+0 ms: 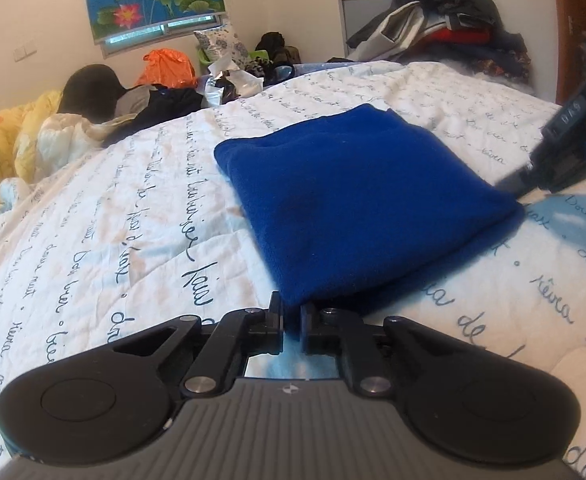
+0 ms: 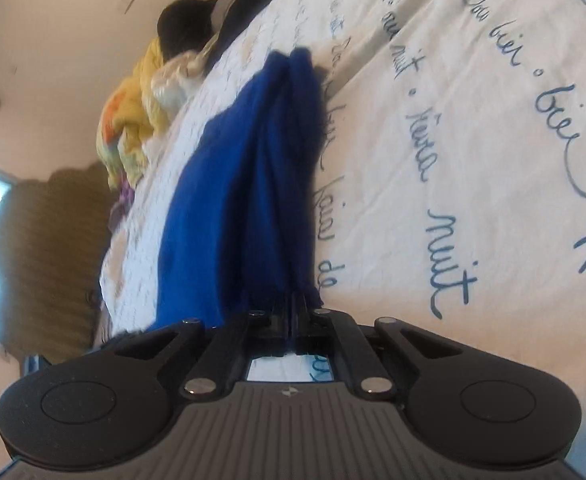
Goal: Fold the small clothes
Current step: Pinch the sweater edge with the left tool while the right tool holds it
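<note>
Two grippers pinch the folded blue fleece garment (image 1: 357, 200) on the script-print quilt (image 1: 113, 220): left gripper (image 1: 291, 322) nearly closed on its near corner, right gripper (image 2: 295, 320) clamped on an edge. Uneven pulling could spill the stacked layers.

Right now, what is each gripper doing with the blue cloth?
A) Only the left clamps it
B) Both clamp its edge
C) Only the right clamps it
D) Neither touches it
B: the left gripper and right gripper each pinch an edge of the blue cloth.
</note>
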{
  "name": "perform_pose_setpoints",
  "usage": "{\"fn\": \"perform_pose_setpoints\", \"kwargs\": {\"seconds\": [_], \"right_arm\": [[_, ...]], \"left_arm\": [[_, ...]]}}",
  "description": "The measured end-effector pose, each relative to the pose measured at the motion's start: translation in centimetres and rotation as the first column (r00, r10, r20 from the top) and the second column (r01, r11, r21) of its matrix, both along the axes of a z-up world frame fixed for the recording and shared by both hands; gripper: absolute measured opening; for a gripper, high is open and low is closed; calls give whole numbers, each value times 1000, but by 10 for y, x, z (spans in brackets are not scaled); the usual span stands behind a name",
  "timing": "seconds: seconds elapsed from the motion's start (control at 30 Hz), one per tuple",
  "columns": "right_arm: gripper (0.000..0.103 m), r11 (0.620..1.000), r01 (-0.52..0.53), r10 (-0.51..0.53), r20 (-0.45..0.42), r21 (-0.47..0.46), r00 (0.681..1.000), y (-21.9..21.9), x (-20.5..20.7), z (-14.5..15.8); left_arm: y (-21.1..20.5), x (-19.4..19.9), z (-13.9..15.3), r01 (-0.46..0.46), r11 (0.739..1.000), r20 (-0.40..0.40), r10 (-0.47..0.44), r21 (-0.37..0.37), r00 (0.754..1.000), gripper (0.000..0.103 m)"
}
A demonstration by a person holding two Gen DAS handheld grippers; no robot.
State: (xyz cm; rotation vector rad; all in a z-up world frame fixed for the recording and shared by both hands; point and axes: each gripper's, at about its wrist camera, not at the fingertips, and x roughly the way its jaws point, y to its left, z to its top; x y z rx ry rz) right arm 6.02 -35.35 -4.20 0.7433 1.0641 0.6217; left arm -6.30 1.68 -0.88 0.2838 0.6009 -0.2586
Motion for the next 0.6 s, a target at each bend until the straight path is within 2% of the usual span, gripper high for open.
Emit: {"fn": "perform_pose_setpoints", "kwargs": {"seconds": [0.07,0.1,0.17,0.2,0.23,0.27,0.37,0.43,0.47,0.5,0.53,0.6], "right_arm": [[7,999,29,-30,42,36,999,-3,4,12],[11,997,40,-44,64,59,997,-4,11,20],[41,993,69,-78,95,98,992,-5,33,35],[74,991,77,-90,113,110,990,-3,45,41],[83,991,76,-92,146,110,985,3,61,47],[83,992,75,-91,166,98,982,9,76,49],[81,997,53,-60,126,52,990,33,124,47],[76,995,56,-45,120,-87,992,53,148,42],[62,987,63,-46,114,-150,992,61,157,37],[6,981,50,-30,106,-189,994,68,164,31],[9,975,39,-19,91,-220,996,72,167,29],[9,974,39,3,182,-225,983,68,151,41]], "left_arm": [[1,-2,3,7,1000,1,-7,-6,1000,16],[1,-2,2,9,1000,3,-9,-3,1000,17],[-1,1,-2,9,1000,5,-9,-4,1000,23],[-2,2,-4,-3,1000,17,3,-1,1000,30],[-2,2,-7,-17,1000,37,17,0,999,35],[-2,4,-8,-29,1000,47,29,-2,998,41],[2,9,-6,-56,998,33,57,-27,998,49],[4,10,-6,-61,997,26,63,-44,998,50],[5,9,-5,-63,997,25,65,-48,998,51],[5,10,-5,-64,997,24,66,-50,998,52],[6,9,-5,-67,996,23,68,-52,997,53],[7,10,-5,-73,995,18,75,-64,997,55]]}}
